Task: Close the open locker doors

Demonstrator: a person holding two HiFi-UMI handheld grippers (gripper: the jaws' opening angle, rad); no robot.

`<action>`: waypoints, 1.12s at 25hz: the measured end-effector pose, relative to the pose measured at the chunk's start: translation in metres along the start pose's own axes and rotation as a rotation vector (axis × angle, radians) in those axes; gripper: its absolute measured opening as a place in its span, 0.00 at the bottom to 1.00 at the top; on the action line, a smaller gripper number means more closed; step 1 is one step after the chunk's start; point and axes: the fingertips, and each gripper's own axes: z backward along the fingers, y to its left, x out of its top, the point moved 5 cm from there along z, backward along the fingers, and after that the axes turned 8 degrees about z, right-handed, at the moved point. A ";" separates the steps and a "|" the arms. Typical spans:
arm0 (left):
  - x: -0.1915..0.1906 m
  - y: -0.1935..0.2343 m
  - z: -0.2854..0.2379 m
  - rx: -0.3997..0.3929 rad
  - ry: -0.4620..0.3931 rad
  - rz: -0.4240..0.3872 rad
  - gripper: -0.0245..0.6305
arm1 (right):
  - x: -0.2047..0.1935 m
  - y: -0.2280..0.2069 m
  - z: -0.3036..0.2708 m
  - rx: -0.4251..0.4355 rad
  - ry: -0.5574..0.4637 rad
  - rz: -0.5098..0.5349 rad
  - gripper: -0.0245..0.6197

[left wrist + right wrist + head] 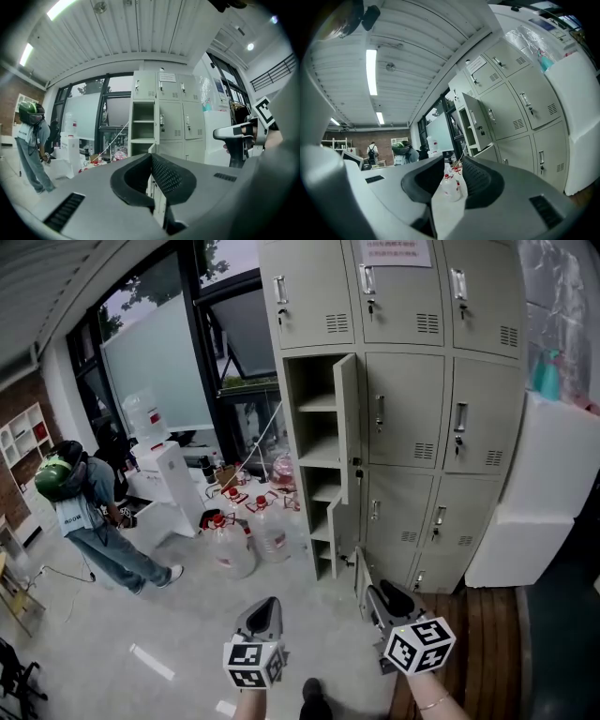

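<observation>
The grey lockers (412, 409) stand ahead. In their left column a middle door (346, 423) stands open over bare shelves, and a lower door (334, 526) is ajar. A bottom door (360, 579) swings out edge-on, close to my right gripper (377, 596); I cannot tell whether they touch. That right gripper (452, 161) is open, with only floor and bottles showing through the gap. My left gripper (269, 606) hangs left of it over the floor, apart from the lockers. Its pads meet at the tips (151, 157), with nothing held. The open compartment (143, 122) shows beyond them.
Several large water bottles (230, 545) stand on the floor left of the lockers. A person in a green helmet (80, 507) stands at the far left by a white dispenser (164, 474). White boxes (534, 502) are stacked to the right of the lockers.
</observation>
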 end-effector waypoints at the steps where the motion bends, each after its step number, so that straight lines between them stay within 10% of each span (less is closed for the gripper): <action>1: 0.002 0.010 -0.014 -0.004 0.001 -0.008 0.07 | 0.001 -0.003 -0.017 -0.004 -0.001 0.002 0.21; 15: 0.060 0.162 -0.223 -0.112 0.004 0.026 0.07 | 0.048 -0.044 -0.256 -0.154 -0.047 0.041 0.20; 28: 0.067 0.205 -0.302 -0.156 0.017 0.042 0.07 | 0.051 -0.085 -0.327 -0.277 -0.009 0.110 0.20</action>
